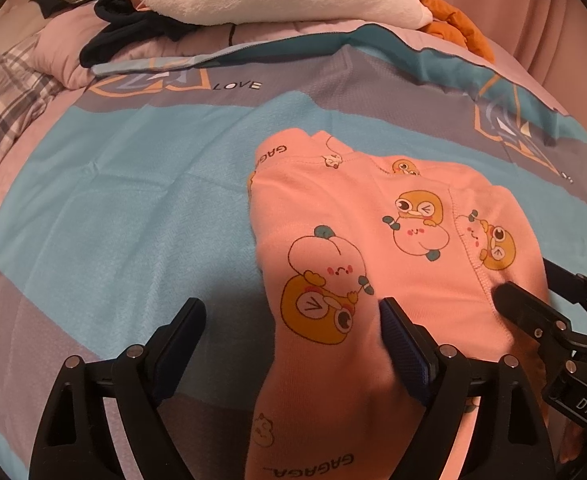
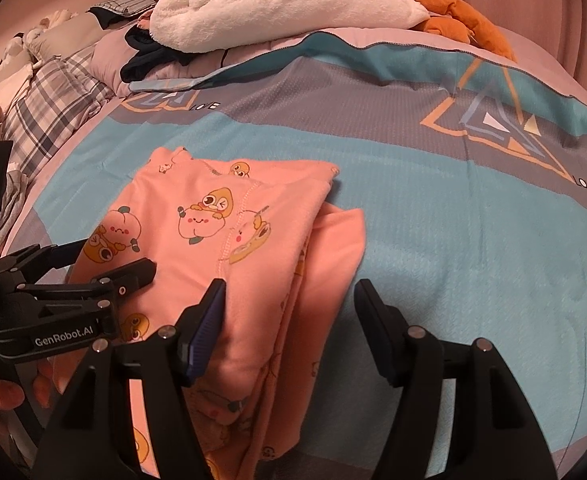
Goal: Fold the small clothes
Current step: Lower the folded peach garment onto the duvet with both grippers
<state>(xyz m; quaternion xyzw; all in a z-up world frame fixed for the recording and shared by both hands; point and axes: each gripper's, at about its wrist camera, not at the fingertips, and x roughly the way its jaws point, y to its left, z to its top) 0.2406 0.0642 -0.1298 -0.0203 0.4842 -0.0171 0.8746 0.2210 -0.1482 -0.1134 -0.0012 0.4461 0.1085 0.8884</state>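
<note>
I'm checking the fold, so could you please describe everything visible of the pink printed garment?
The pink garment is soft knit printed with cartoon peaches, ducks and "GAGAGA" lettering, with stitched seams. It lies folded in layers on the blue-and-grey bedspread. Both the left gripper and the right gripper hover open over its near edge.

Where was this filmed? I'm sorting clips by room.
Most likely a bedroom, on a bed: a blue-and-grey printed bedspread covers the surface, a plaid pillow lies at its edge, and a fluffy white blanket is piled behind the pink cartoon-print garment.
</note>
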